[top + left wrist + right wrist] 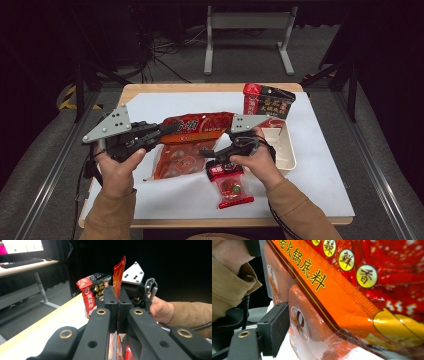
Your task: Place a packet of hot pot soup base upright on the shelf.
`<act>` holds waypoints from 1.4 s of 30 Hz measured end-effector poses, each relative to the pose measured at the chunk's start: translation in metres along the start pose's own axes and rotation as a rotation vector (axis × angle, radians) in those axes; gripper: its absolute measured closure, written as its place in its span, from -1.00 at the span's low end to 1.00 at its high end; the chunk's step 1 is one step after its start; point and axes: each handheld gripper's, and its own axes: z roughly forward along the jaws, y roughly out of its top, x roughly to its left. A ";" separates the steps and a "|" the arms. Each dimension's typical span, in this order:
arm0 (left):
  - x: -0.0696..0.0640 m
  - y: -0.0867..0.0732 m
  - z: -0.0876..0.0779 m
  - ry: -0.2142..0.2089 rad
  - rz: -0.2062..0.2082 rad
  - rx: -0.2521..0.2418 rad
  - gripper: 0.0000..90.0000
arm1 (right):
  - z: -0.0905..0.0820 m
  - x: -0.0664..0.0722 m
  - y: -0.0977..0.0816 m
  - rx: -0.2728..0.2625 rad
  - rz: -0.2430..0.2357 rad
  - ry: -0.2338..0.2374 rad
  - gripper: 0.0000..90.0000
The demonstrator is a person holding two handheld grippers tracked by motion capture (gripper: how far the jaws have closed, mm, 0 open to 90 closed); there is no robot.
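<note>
Dark room, black curtains all round, pale wooden table [131, 90] under a white sheet [320, 165], grey table legs on the floor beyond it. Left gripper [169, 129] [117, 296] at mid-left of the table, jaws fully closed and clamped on the near-left edge of a large red-and-orange plastic food pouch with yellow printed characters [192, 142] [118, 273] [352, 290]. Pouch lifted at the clamped edge, lower end drooping onto the sheet; seen edge-on between the closed jaws in the left gripper view. Right gripper [212, 152] just right of the pouch's lower half, jaws spread wide, nothing pinched. One black pad [273, 327] visible in the right gripper view, standing just beside the pouch's clear lower part, small gap, no contact seen; other jaw hidden behind the pouch. Small red snack packet with a clear window [231, 187] flat on the sheet, near side, just below the right hand [257, 162]. Cream rectangular plastic tray [285, 150] right of that hand. Red-and-black printed bag [265, 102] [92, 292] standing upright at the far right, just beyond the tray. Left hand [119, 170] at the near-left, tan sleeves on both forearms.
</note>
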 end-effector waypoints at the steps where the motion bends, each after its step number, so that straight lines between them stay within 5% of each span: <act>1: 0.000 0.000 0.000 -0.001 0.000 -0.001 1.00 | 0.000 0.000 0.000 -0.003 0.002 0.005 -0.54; 13: -0.001 0.000 0.000 -0.016 -0.004 -0.012 1.00 | 0.004 -0.002 -0.006 -0.029 0.052 0.068 -0.49; 24: -0.002 0.001 -0.004 -0.016 0.001 -0.032 1.00 | 0.001 -0.001 -0.006 -0.051 0.067 0.139 -0.04; 32: 0.000 0.000 -0.006 0.008 -0.004 -0.027 1.00 | -0.003 0.003 -0.001 -0.014 0.007 0.178 0.45; 42: 0.005 -0.003 -0.008 0.011 -0.030 -0.051 0.99 | -0.013 0.010 0.011 0.027 -0.047 0.152 0.55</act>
